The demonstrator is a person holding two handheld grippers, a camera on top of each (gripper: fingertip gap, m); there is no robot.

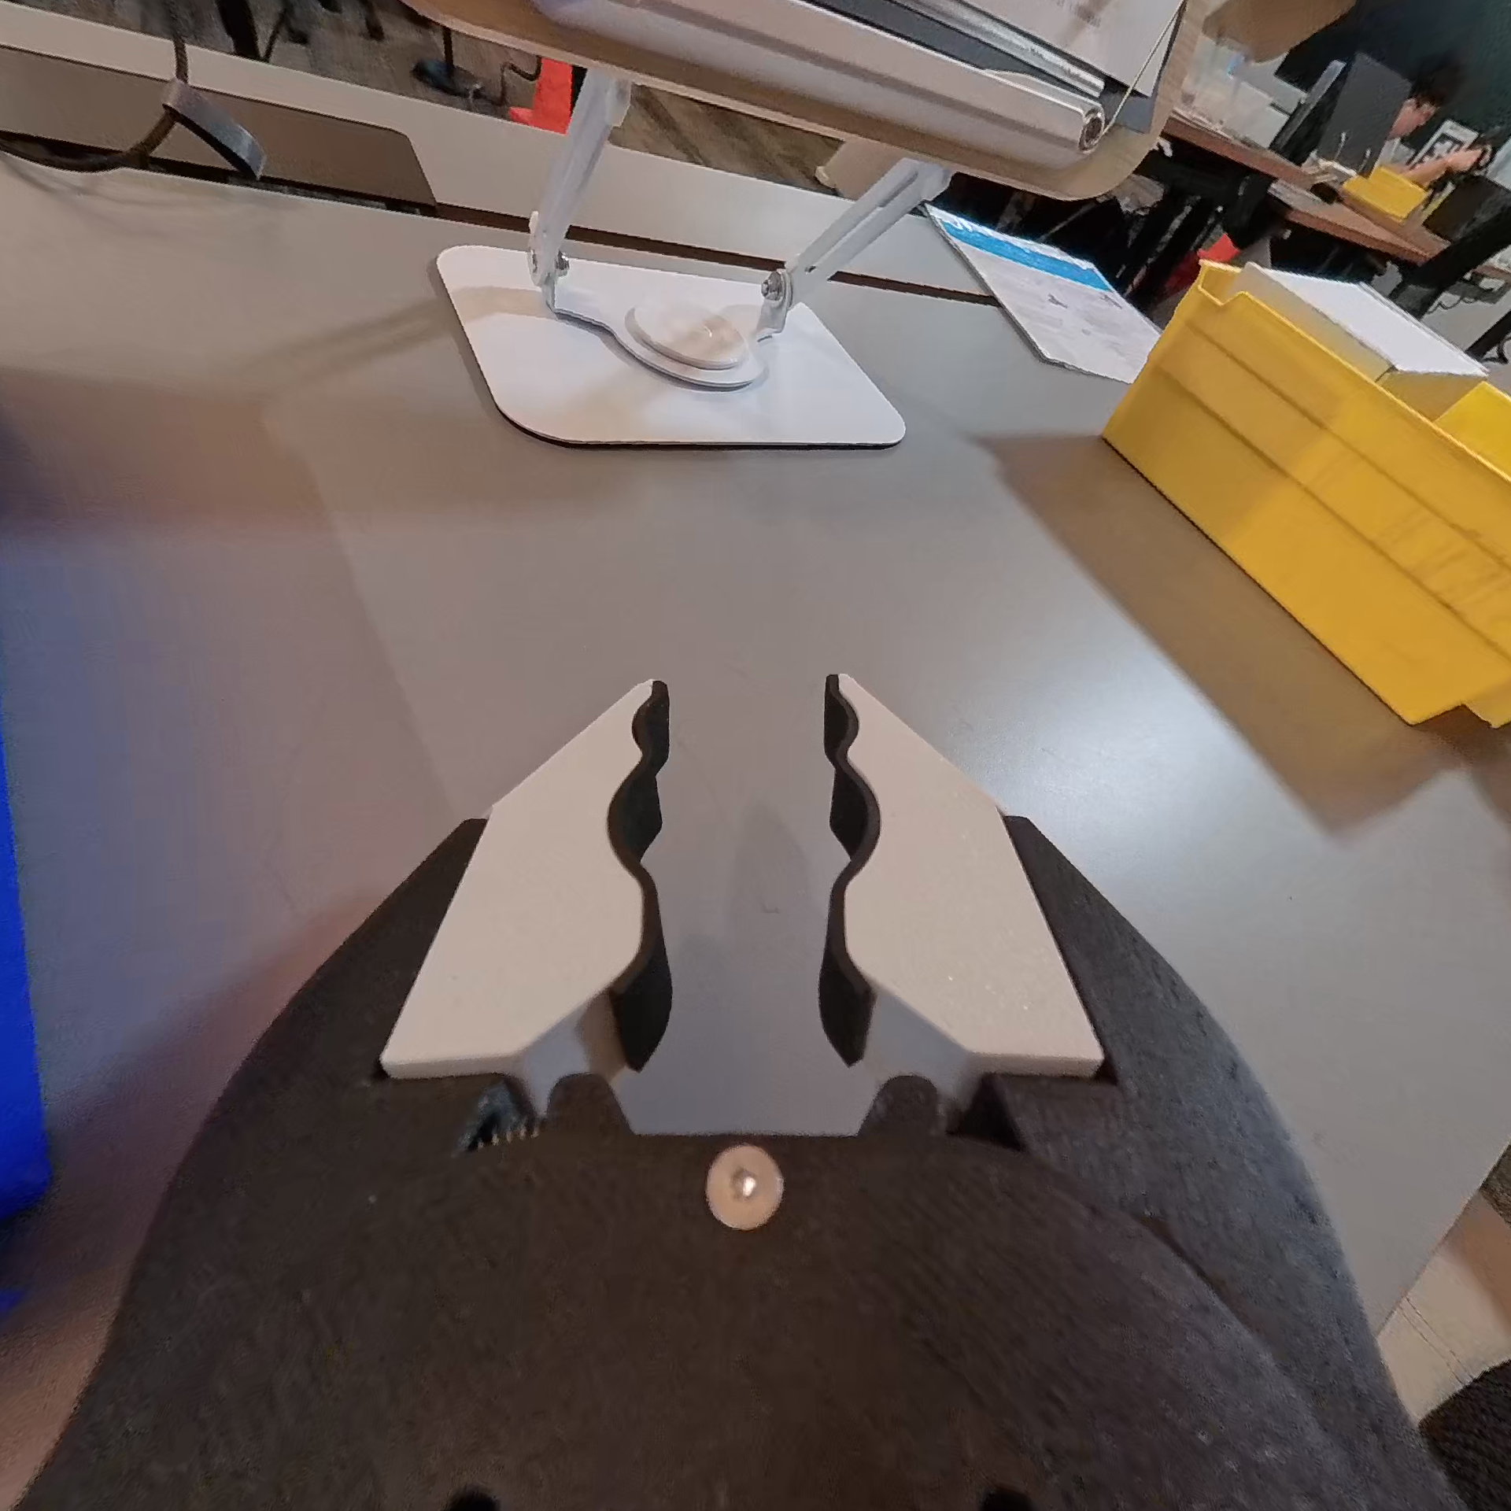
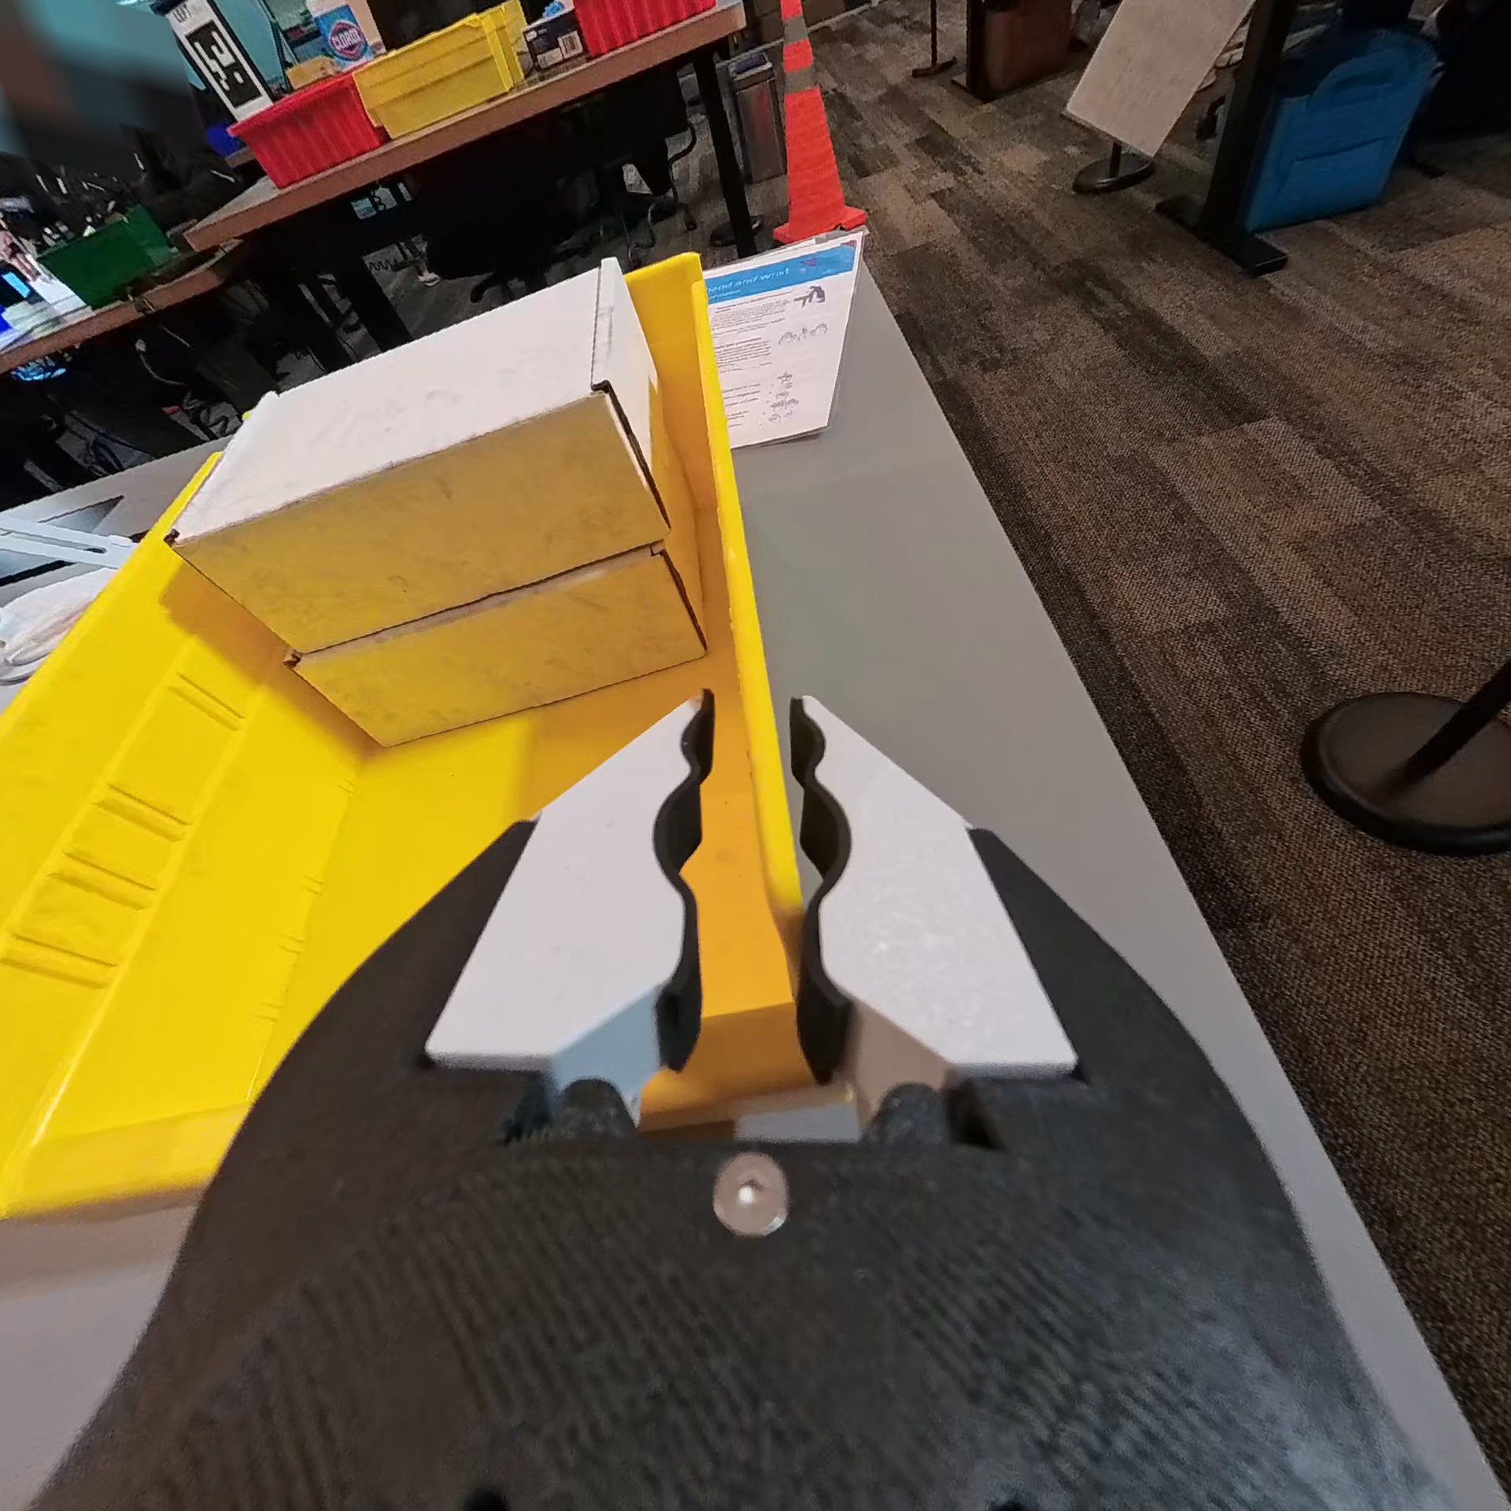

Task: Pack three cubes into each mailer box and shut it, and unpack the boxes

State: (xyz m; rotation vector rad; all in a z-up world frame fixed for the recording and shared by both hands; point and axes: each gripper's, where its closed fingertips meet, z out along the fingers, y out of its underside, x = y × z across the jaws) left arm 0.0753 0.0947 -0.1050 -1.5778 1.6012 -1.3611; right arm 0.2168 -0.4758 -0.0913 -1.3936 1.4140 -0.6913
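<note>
Two shut white mailer boxes lie stacked in a yellow bin (image 2: 163, 899), the upper box (image 2: 425, 433) on the lower box (image 2: 507, 662). My right gripper (image 2: 752, 699) hovers at the bin's near right corner. Its jaws stand a narrow gap apart with the bin's right wall showing between them, and they hold nothing. My left gripper (image 1: 746, 679) is open and empty over the bare grey table (image 1: 736, 556). The yellow bin (image 1: 1308, 523) with a white box (image 1: 1374, 327) sits to its right. No cubes are in view.
A white laptop stand (image 1: 670, 384) stands at the far middle of the table. A printed sheet (image 2: 777, 351) lies behind the bin. A blurred blue object (image 1: 16, 981) is at the left edge. The table's right edge (image 2: 1063, 736) drops to carpet, where a black post base (image 2: 1414, 768) stands. Tip to tip, the grippers are about 60 cm apart.
</note>
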